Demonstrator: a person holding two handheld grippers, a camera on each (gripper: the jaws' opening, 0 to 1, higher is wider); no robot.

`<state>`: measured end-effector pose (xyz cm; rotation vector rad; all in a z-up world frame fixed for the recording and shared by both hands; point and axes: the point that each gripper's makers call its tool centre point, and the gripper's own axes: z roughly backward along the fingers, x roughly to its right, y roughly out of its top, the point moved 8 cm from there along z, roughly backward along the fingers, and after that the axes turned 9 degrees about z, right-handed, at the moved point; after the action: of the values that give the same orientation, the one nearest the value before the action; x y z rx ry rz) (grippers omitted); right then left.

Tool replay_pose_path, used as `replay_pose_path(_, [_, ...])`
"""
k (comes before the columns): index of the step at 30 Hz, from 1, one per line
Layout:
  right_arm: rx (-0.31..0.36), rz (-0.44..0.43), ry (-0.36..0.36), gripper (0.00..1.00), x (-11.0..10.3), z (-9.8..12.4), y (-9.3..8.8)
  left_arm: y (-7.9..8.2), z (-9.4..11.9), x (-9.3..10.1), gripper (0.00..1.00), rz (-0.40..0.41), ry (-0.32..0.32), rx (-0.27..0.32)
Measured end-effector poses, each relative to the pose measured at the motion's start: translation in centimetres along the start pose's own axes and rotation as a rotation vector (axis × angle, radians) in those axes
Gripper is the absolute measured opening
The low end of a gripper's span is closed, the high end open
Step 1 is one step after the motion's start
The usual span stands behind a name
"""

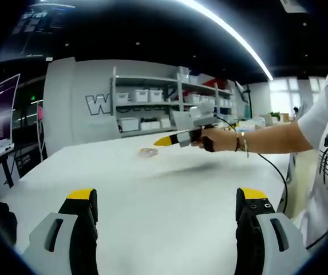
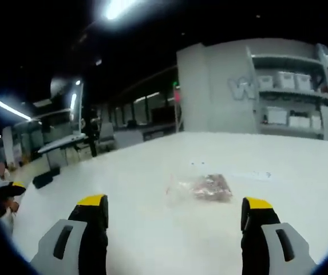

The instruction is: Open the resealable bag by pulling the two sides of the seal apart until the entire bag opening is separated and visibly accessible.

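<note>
In the left gripper view my left tongs (image 1: 166,200) stand spread wide over the bare white table (image 1: 169,189), nothing between the yellow-tipped jaws. Further out across the table my right hand (image 1: 218,139) reaches in from the right, holding my right tongs (image 1: 162,141) above the tabletop; from this side I cannot tell how those jaws stand. Just below and left of their yellow tip lies the small clear bag (image 1: 148,151), flat on the table. Behind it are shelves (image 1: 169,100) with white bins against a grey wall.

In the right gripper view my right tongs (image 2: 175,209) are also spread wide and pinch nothing. Just ahead of them, between the two jaws, the bag (image 2: 205,187) lies on the table (image 2: 123,183) with something brownish inside; whether its seal is closed is too blurred to tell. Beyond the far edge stand desks and the same shelves (image 2: 292,91).
</note>
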<state>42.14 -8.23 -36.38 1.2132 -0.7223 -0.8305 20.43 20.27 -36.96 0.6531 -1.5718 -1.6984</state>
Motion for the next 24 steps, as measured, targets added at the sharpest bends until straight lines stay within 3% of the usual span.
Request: replay_pose_path(24, [0.096,-0.020,-0.024,0.97,-1.7,6.6,-0.3,-0.5,0.0,1.1,1.00,0.000,-0.019,-0.010])
